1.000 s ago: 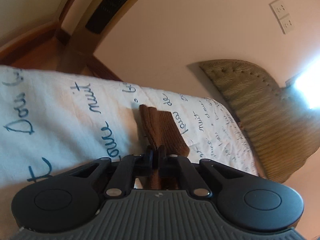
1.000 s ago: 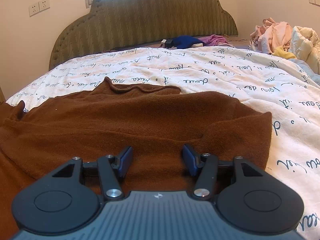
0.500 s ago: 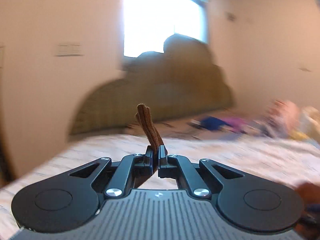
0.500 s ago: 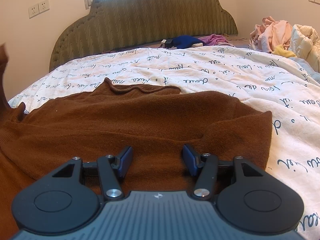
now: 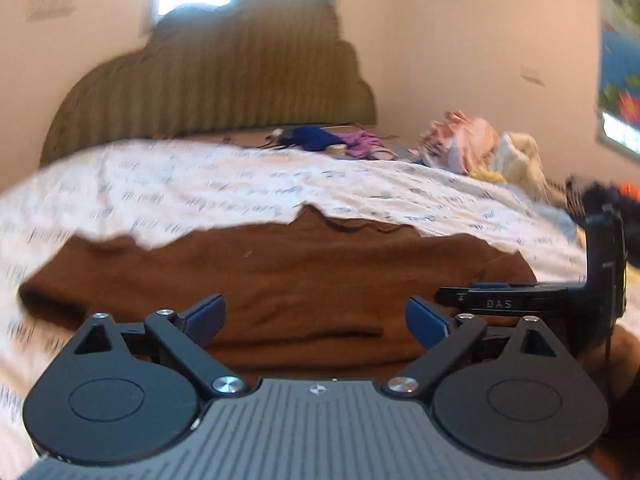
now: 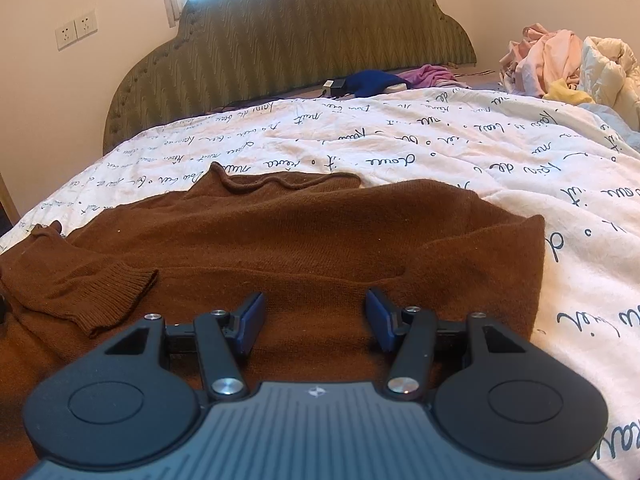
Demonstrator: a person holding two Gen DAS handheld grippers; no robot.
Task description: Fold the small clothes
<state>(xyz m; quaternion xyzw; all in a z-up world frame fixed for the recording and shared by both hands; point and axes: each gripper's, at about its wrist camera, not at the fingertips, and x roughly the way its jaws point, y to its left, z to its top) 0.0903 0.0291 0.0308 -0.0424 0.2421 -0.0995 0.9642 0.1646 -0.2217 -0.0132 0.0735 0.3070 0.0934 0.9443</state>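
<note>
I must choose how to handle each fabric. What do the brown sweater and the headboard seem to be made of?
Brown sweater: probably knitted wool or a wool-like yarn, matte and slightly fuzzy; the cuff shows ribbed knit lines.
Headboard: apparently upholstered in woven olive fabric with a zigzag pattern; a row of studs along its edge suggests padding beneath, though this cannot be confirmed.

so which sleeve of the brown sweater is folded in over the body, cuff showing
The left sleeve: its ribbed cuff lies on the brown sweater body, in the right wrist view. The right sleeve lies along the sweater's edge, its cuff out of sight.
</note>
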